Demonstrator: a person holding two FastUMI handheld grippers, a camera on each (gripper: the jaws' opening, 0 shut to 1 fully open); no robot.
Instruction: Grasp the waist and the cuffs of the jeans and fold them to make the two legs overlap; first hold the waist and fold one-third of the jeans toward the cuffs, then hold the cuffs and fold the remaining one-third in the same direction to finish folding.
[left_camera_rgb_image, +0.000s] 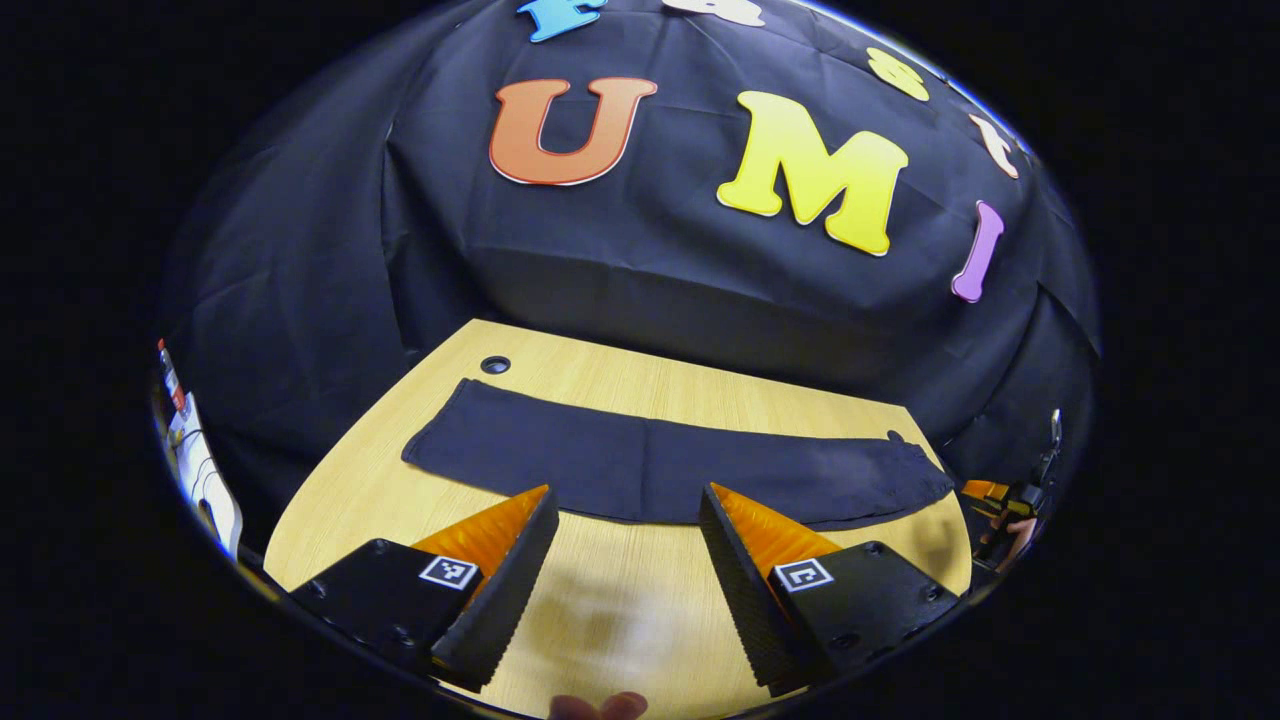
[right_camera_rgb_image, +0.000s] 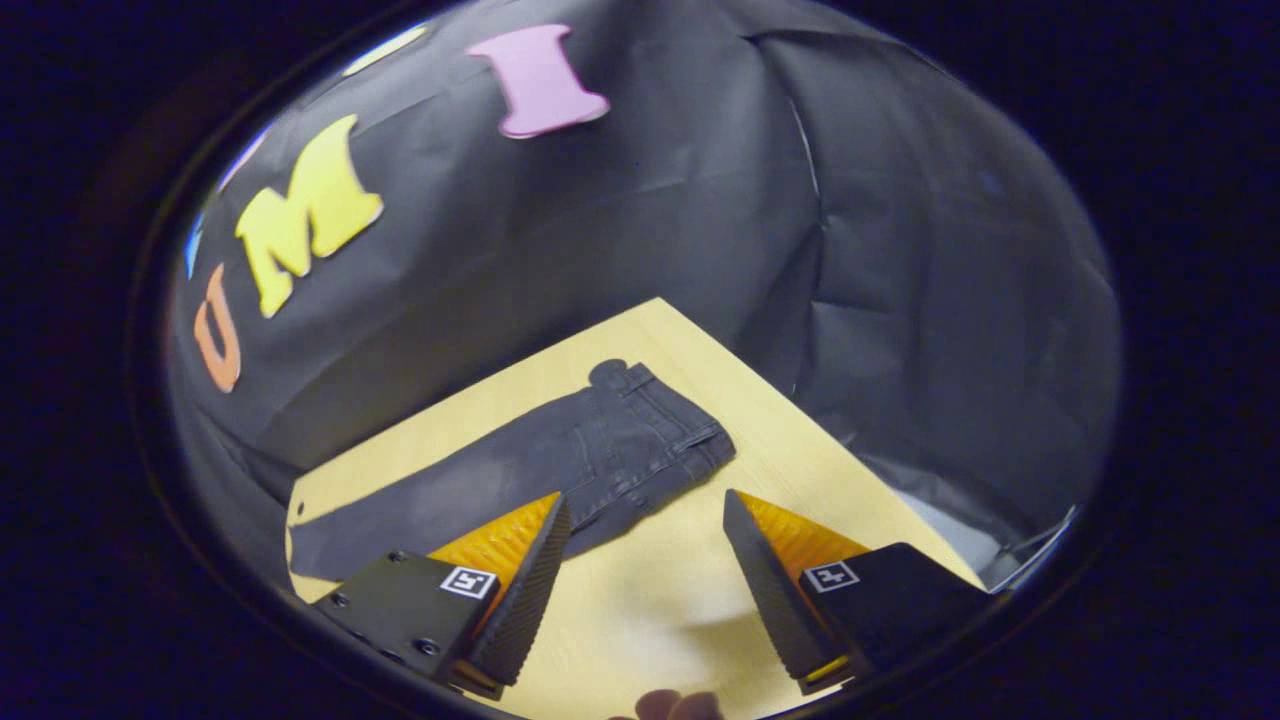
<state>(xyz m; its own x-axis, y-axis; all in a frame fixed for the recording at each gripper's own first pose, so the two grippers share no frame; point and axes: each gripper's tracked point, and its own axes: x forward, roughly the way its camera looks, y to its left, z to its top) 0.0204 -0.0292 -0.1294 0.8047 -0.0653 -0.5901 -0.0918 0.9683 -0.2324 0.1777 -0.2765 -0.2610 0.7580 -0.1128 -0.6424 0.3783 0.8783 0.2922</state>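
Observation:
Dark jeans lie flat across the wooden table, legs laid one over the other, cuffs at the left end and waist at the right end in the left gripper view. My left gripper hovers open above the table, just short of the jeans' near edge around mid-length. In the right gripper view the jeans run from the waist at upper right down to the cuffs at lower left. My right gripper is open, held over the table beside the waist end, with nothing between its fingers.
A round cable hole sits in the table near the cuff end. The other gripper and a hand show at the table's right edge. Black cloth walls close in behind and beside the table. Bare wood lies in front of the jeans.

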